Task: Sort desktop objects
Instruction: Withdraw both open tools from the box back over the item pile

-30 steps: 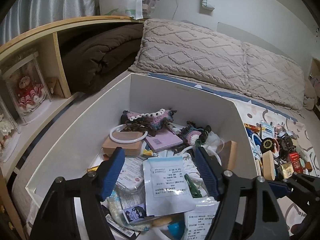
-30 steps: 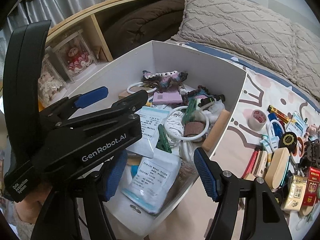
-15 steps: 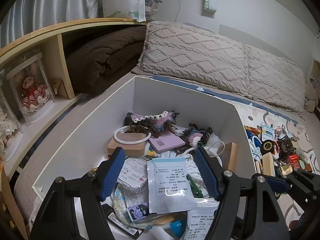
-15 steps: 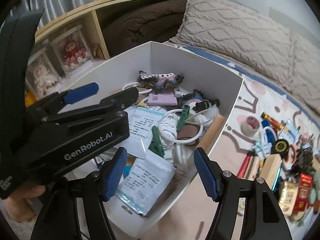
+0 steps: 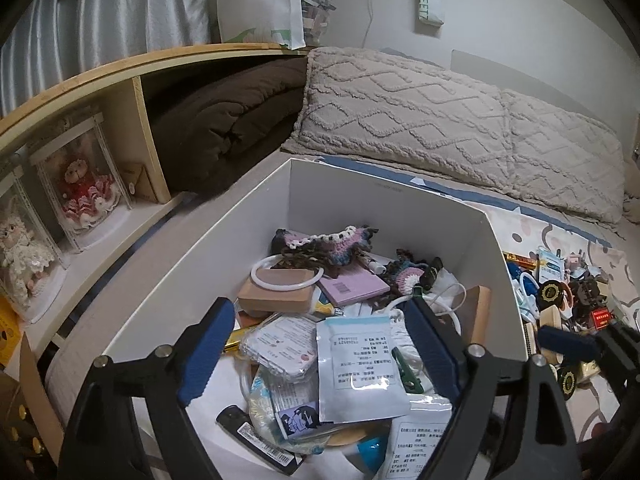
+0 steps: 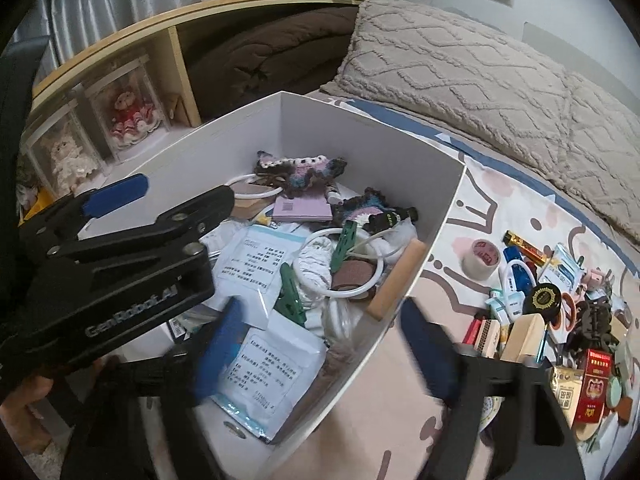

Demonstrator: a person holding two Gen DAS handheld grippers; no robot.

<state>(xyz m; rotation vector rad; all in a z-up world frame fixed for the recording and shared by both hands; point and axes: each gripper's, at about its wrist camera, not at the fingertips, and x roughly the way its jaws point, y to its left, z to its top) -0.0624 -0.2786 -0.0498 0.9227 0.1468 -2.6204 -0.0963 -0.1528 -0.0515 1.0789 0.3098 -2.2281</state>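
A white box (image 5: pixel 380 220) stands on the bed, filled with sorted items: white paper packets (image 5: pixel 358 364), a white ring (image 5: pixel 286 276), a pink card box (image 5: pixel 352 286), a crochet piece (image 5: pixel 324 240) and green clips (image 6: pixel 290 292). My left gripper (image 5: pixel 320 352) hangs above the near end of the box. Its jaws are opening and nothing is pressed between the blue pads. My right gripper (image 6: pixel 324 348) hovers over the box's near right corner (image 6: pixel 360 340); its jaws are opening too, blurred and empty. In the right wrist view the left gripper (image 6: pixel 168 200) reaches in from the left.
Loose items lie in a pile on the patterned sheet to the right of the box: a tape roll (image 6: pixel 482 258), a black round tin (image 6: pixel 542 298), a red box (image 6: pixel 596 384). Pillows (image 5: pixel 400 120) lie behind. A wooden shelf (image 5: pixel 136 128) with dolls in cases stands at the left.
Both grippers' jaws have spread wider. Both views have tilted up a little, so the box sits lower in them.
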